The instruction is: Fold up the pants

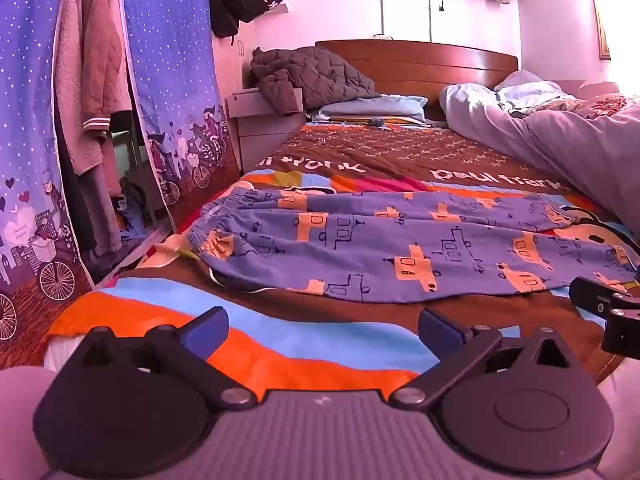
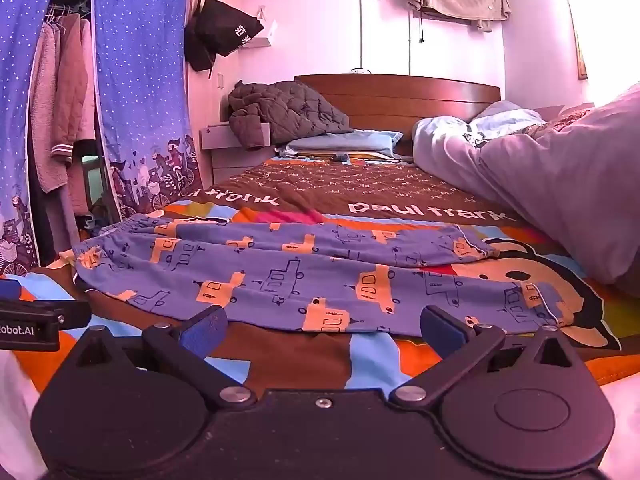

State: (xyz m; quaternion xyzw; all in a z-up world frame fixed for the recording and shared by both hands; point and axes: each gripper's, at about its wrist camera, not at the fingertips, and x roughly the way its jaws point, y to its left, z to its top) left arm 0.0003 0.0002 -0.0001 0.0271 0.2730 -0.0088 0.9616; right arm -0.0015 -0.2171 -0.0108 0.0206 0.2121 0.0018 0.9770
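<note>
Splayed hand-held gripper before limp printed pants

My left claw wore blue pads on black linkage arms with silver pivot screws, grey ribbed body; my right claw matched, its body black.

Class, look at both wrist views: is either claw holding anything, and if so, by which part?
Nothing is held. The left claw and right claw are both open, short of the blue car-print cotton pants on the bed.

Pink walls, wooden headboard, starry blue curtain, white nightstand
</note>
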